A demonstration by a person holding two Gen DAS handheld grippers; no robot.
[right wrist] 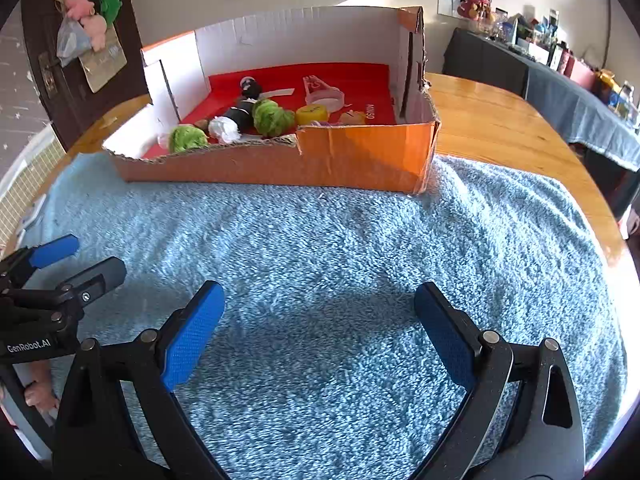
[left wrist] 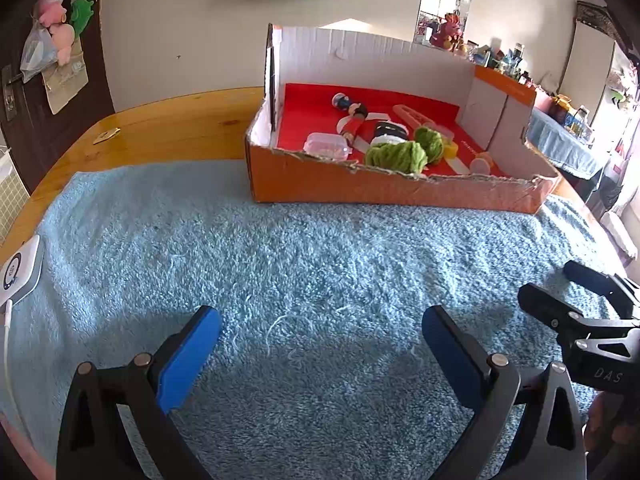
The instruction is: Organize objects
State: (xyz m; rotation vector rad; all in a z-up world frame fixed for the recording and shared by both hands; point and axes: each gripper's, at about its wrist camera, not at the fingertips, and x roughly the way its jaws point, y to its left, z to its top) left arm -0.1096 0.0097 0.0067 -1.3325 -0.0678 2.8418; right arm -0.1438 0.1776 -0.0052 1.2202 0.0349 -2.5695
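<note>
An orange cardboard box with a torn front wall and red floor stands at the far edge of the blue towel. Inside lie a doll, two green yarn balls, a clear plastic case, a yellow cap and a pink clip. My left gripper hangs open low over bare towel, nothing between its fingers. My right gripper is likewise open and empty, beside the left one.
The towel lies on a wooden table. A white device with a cable sits at the table's left edge. A door with hanging plush toys is at the back left, a cluttered side table at the right.
</note>
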